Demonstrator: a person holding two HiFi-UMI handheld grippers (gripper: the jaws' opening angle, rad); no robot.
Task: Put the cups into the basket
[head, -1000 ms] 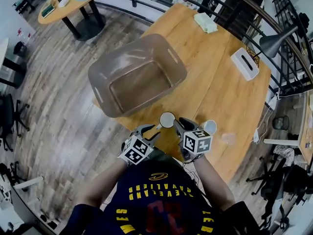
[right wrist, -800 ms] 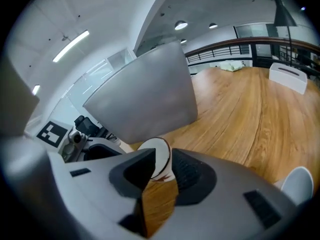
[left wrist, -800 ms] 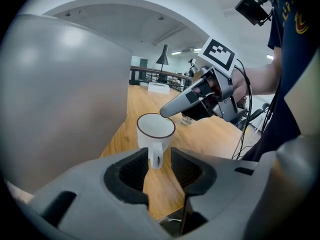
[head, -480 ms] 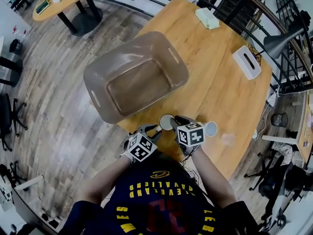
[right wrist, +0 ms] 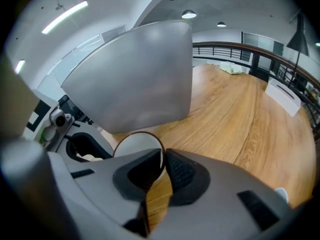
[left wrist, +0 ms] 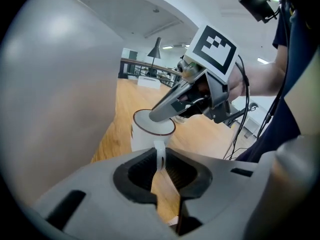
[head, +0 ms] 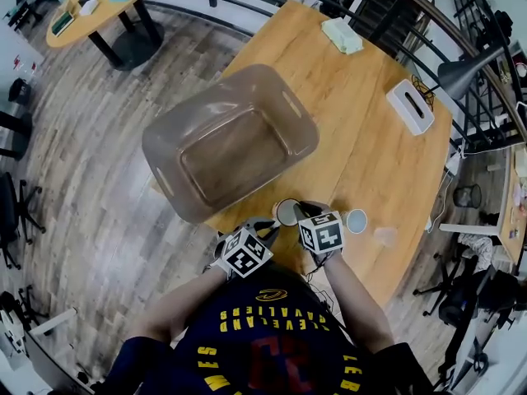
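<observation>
**A:** Where does it stand, reading left to right?

**B:** The basket (head: 206, 118) sits empty on the left part of the table (head: 362, 155). Just beside its near wall stands a white cup (head: 286, 211). The left gripper (head: 268, 226) has just been closing and now pinches the cup's thin handle (left wrist: 159, 151). The right gripper (head: 301, 211) has closed too and nips the rim (right wrist: 142, 134), one pad inside and one outside. A second cup (head: 356, 220) waits further right, untouched.

**A:** So the lift is next. How would you do it well?

**B:** I'd move both hands as one, since any twist between handle and rim could crack the grip or tip the cup. I'd raise it straight up until it's above the basket wall, carry it over, and lower it to the floor of the basket before letting go.

**A:** Any writing?

**B:** The person's jersey (head: 263, 336) reads "CLEVELAND CAVALIERS", upside down from here, over a large number I take for 23. The cubes carry only square markers. I can read nothing on the cups or basket.
</observation>
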